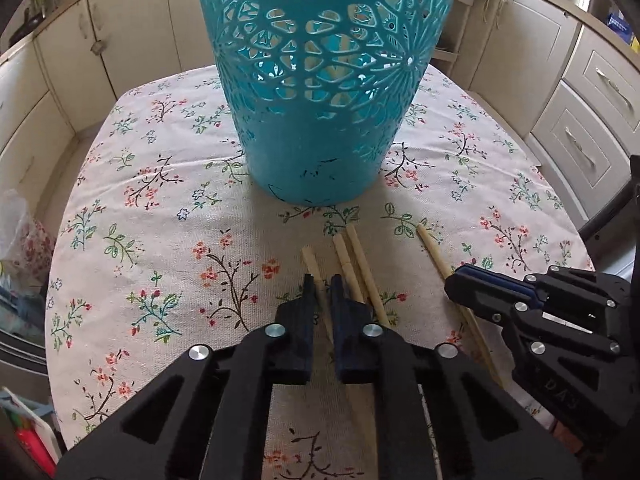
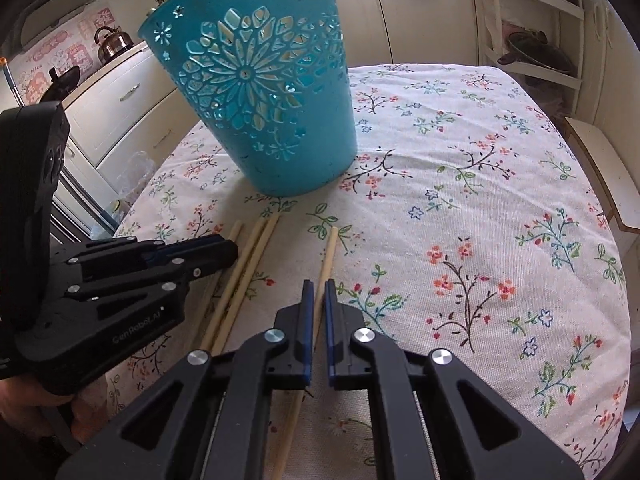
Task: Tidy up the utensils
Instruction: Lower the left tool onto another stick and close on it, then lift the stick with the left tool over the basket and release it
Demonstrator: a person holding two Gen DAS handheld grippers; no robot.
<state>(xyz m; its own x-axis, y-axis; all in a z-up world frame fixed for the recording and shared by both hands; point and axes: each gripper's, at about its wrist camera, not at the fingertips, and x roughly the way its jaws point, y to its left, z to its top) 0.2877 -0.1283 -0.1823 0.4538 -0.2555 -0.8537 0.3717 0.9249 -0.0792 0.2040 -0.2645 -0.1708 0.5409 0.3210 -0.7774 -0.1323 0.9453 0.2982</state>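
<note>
Several pale wooden chopsticks lie side by side on the floral tablecloth (image 1: 160, 200), in front of a teal cut-out basket (image 1: 316, 120) (image 2: 264, 100) that stands upright. My left gripper (image 1: 322, 280) is shut on the leftmost chopstick (image 1: 310, 260), which runs between its fingers. Two more chopsticks (image 1: 352, 252) rest just to its right, untouched. My right gripper (image 2: 319, 284) is shut on the rightmost chopstick (image 2: 329, 252), which passes between its blue pads. Each gripper shows in the other's view: the right gripper (image 1: 456, 280) and the left gripper (image 2: 231, 250), both low over the cloth.
Cream cabinets and drawers (image 1: 580, 128) surround the table on all sides. A kettle (image 2: 114, 42) sits on the counter at back left. A shelf rack (image 2: 532, 40) stands at back right. A plastic bag (image 1: 20, 232) lies off the table's left edge.
</note>
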